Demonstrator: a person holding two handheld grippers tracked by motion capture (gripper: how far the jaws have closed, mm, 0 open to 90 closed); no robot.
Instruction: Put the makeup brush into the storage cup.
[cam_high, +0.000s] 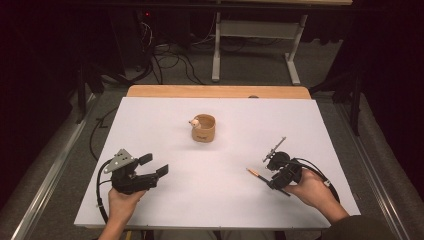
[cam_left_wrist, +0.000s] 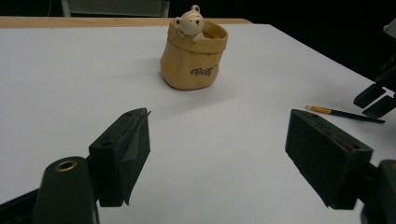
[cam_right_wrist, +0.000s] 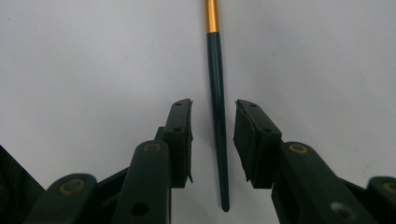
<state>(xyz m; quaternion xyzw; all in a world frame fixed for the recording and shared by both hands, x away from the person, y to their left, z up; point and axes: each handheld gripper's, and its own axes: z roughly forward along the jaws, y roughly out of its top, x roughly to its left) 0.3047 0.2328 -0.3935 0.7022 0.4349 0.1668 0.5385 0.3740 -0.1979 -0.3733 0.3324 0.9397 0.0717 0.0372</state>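
In the high view, the white table (cam_high: 220, 200) carries a tan pouch-shaped pot (cam_high: 203, 128) near its middle, with a small bear figure (cam_high: 195, 121) perched at the pot's rim. From the pot, the left gripper (cam_high: 156, 166) sits at about 8 o'clock, gripped by the person's left hand (cam_high: 122, 200), its jaws spread and holding nothing. The right gripper (cam_high: 272, 176) lies at about 4 o'clock from the pot, in the right hand (cam_high: 312, 190). A thin brush (cam_high: 257, 174) lies flat on the table at that gripper's tips, its orange end pointing toward 10 o'clock; at this size I cannot tell whether the jaws touch it.

In the left gripper view, the two black jaws stand wide apart above bare table. The pot (cam_left_wrist: 194, 58) stands at 12 o'clock between them, well beyond their tips, and the bear (cam_left_wrist: 190, 22) peeks over its rim. The brush (cam_left_wrist: 345, 114) lies at 2 o'clock, with the other gripper's jaw tips just above its dark end.

In the right gripper view, the brush (cam_right_wrist: 217, 107) runs from 12 to 6 o'clock, gold band at the top, dark tapered handle lying between the jaws. The jaws straddle the handle closely, with a narrow gap showing on each side, so they are not yet clamped on it.
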